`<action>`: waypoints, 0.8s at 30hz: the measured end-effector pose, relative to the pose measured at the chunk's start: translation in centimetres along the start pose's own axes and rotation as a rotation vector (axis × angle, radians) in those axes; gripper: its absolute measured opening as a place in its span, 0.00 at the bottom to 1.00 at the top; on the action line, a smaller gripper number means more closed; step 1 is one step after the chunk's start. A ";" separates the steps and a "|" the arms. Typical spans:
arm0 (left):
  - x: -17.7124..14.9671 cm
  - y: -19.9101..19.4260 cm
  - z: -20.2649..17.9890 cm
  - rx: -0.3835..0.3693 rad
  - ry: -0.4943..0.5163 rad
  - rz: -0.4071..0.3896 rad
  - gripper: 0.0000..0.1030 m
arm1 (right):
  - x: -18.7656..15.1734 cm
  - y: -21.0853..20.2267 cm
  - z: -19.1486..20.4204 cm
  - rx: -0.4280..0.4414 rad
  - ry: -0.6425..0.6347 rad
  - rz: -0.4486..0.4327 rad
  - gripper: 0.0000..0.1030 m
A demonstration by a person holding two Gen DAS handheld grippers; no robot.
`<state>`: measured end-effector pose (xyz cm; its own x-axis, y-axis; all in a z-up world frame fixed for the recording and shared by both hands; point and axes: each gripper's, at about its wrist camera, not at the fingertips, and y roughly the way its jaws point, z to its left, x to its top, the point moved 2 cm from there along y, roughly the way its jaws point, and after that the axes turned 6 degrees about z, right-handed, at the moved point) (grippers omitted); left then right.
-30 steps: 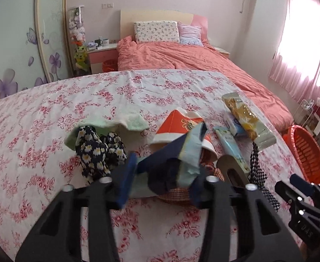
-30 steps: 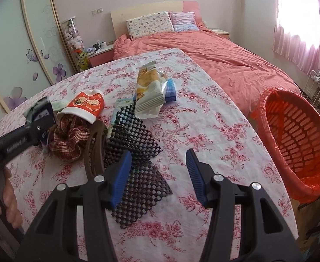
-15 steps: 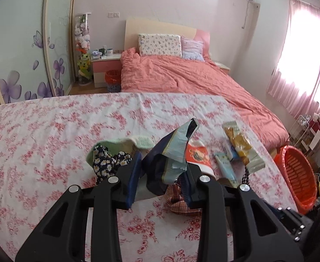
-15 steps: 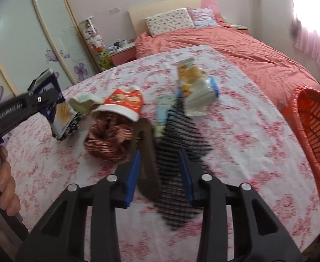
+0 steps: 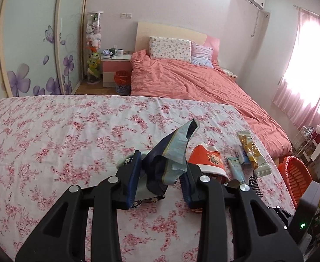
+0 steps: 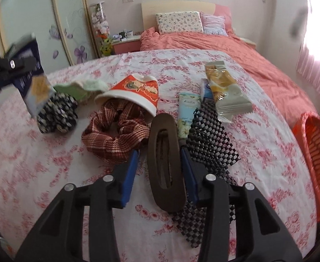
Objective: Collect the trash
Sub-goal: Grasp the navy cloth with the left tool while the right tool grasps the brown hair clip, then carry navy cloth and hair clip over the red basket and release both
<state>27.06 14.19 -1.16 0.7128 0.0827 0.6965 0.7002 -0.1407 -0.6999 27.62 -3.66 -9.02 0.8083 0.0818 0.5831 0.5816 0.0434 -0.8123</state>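
Wrapper held aloft on the left; brown oval clip bracketed on the right.

The left tongs (image 5: pixel 162 174) are closed on a blue wrapper (image 5: pixel 170 150), lifted off the desk (image 5: pixel 50 135); the orange basket (image 5: pixel 295 176) lies far right, nearer the right tongs (image 6: pixel 157 170), which are part-open astride the clip (image 6: pixel 166 163), its long axis along them. Contact cannot be told. Only the right view shows the wrapper's printed face.

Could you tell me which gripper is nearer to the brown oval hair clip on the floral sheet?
Right. The right gripper straddles the brown hair clip; the left gripper is raised far off to its left, holding a dark blue wrapper.
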 end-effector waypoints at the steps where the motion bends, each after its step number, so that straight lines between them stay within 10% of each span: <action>1: 0.0 0.0 0.2 0.001 -0.004 0.001 0.33 | 0.0 0.1 0.3 -0.014 -0.027 0.001 0.29; 24: 0.1 -2.3 -0.3 -0.033 0.007 -0.023 0.33 | 3.8 -9.8 -4.6 0.141 0.147 -0.210 0.29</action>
<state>25.47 14.22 0.60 0.6961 0.0798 0.7135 0.7148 -0.1711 -0.6781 25.41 -8.34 1.26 0.6823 -0.0882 0.7257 0.7273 0.1826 -0.6616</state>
